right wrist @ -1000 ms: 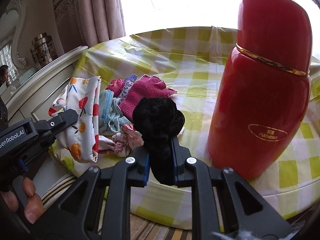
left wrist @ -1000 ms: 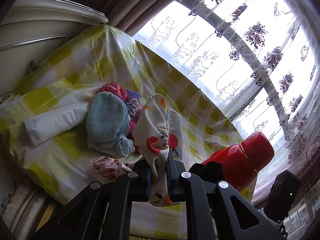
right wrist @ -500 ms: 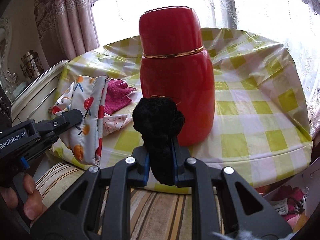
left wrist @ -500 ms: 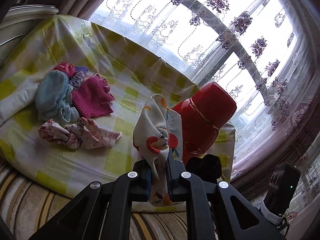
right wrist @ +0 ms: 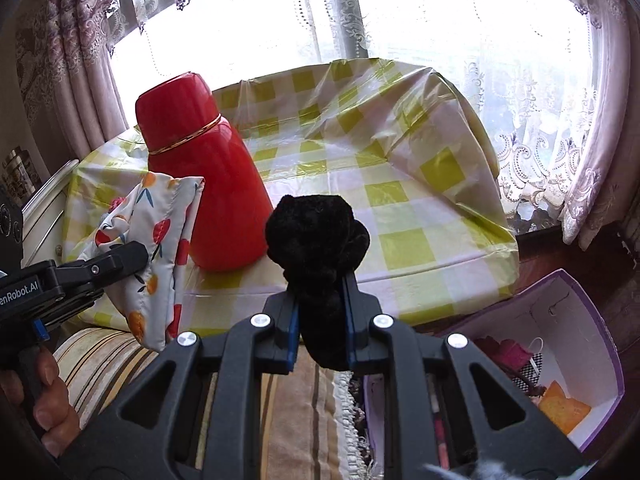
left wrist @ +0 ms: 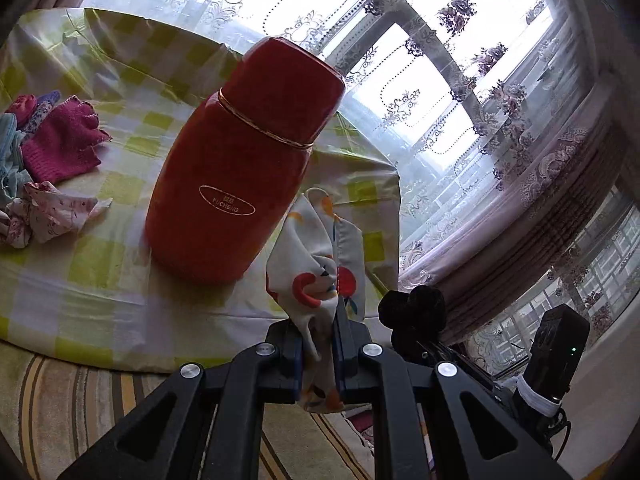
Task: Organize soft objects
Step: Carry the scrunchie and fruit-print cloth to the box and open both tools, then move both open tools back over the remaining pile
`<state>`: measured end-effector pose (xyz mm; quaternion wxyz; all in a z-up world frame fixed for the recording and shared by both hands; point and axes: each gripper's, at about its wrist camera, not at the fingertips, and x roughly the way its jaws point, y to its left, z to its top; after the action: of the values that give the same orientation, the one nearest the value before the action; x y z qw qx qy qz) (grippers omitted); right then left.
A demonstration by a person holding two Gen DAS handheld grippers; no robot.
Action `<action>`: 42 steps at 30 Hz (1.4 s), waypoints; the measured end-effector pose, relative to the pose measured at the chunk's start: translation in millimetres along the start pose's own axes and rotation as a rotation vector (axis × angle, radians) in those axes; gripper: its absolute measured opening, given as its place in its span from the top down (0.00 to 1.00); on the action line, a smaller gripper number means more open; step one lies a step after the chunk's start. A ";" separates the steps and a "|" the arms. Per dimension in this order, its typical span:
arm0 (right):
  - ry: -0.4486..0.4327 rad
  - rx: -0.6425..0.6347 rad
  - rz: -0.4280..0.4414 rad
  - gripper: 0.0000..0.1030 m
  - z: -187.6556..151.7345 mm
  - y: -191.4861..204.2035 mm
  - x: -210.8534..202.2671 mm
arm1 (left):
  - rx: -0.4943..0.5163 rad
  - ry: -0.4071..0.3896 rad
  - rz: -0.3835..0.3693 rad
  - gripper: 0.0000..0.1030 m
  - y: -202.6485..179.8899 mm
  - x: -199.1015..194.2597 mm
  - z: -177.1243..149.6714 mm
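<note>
Nearest the right camera, the right gripper (right wrist: 320, 316) has its fingers clamped on a black fuzzy piece (right wrist: 316, 240), which stands up out of the grip and hangs a little below it. The open white box (right wrist: 576, 364), already holding a few items, lies low and to the right of these fingers, below the surface edge, so the right hand is judged the nearer for a drop there. The left gripper (left wrist: 318, 344) holds the fruit-print cloth (left wrist: 320, 256) pinched tight, its long axis running upright through the fingers, just beside the red flask (left wrist: 240, 176). Farther left on the checked surface (left wrist: 120, 264) lie the floral cloth (left wrist: 48, 212) and magenta glove (left wrist: 60, 148). The surface's right half is bare, leaving room to swing.
</note>
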<state>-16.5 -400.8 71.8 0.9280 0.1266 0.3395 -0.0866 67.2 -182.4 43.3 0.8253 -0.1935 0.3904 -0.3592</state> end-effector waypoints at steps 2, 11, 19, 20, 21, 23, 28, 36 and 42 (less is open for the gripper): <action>0.002 0.019 -0.031 0.80 -2.6 -18.1 -6.2 | 0.016 0.033 -0.014 0.88 -11.5 8.4 -4.3; 0.022 0.120 -0.151 0.80 -14.5 -90.3 -34.0 | 0.070 0.172 -0.085 0.88 -52.8 40.2 -26.1; 0.042 0.160 -0.206 0.77 -25.3 -118.6 -44.2 | 0.099 0.254 -0.123 0.88 -82.4 57.8 -40.7; 0.045 0.162 -0.209 0.77 -25.7 -121.1 -44.1 | 0.100 0.267 -0.127 0.84 -85.1 60.3 -42.5; 0.044 0.164 -0.212 0.77 -26.0 -123.0 -45.0 | 0.099 0.281 -0.133 0.83 -87.6 63.2 -44.4; 0.040 0.170 -0.216 0.73 -25.7 -126.7 -45.6 | 0.097 0.312 -0.140 0.73 -91.5 70.4 -48.0; 0.029 0.149 -0.248 0.36 -25.0 -125.0 -48.1 | 0.101 0.336 -0.134 0.55 -94.6 75.2 -53.4; -0.002 0.022 -0.293 0.18 -21.1 -93.7 -50.4 | 0.230 0.238 -0.012 0.39 -105.1 56.4 -46.7; -0.042 -0.062 -0.384 0.10 -15.3 -65.9 -50.8 | 0.368 0.136 0.230 0.25 -98.7 40.6 -39.3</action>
<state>-80.4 -455.3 82.0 0.9048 0.0291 0.3404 -0.2542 10.6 -280.0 57.6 0.8540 0.0308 0.3924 -0.3403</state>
